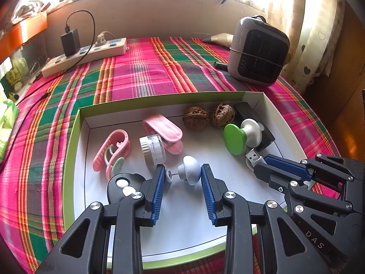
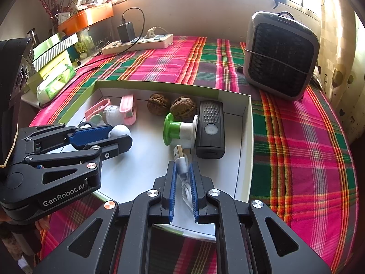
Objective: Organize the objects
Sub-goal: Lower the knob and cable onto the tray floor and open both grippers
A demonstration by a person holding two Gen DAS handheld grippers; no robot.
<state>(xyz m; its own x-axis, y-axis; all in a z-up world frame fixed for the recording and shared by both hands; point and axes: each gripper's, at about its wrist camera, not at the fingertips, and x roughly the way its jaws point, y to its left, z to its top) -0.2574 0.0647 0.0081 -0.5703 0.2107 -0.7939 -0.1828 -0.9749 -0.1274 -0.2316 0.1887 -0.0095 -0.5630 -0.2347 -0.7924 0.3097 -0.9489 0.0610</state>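
White USB cable (image 2: 182, 171) sits clamped between right tongs (image 2: 182, 178); left tongs (image 1: 182, 182) gape apart.

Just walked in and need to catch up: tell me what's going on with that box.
A person is sorting small items in a shallow box on a plaid cloth, a gripper in each hand. The left gripper is open around a small grey knob, not yet closed on it. The right gripper is shut on a white USB cable. Two walnuts, a green-and-white spool, pink clips and a black device lie in the box.
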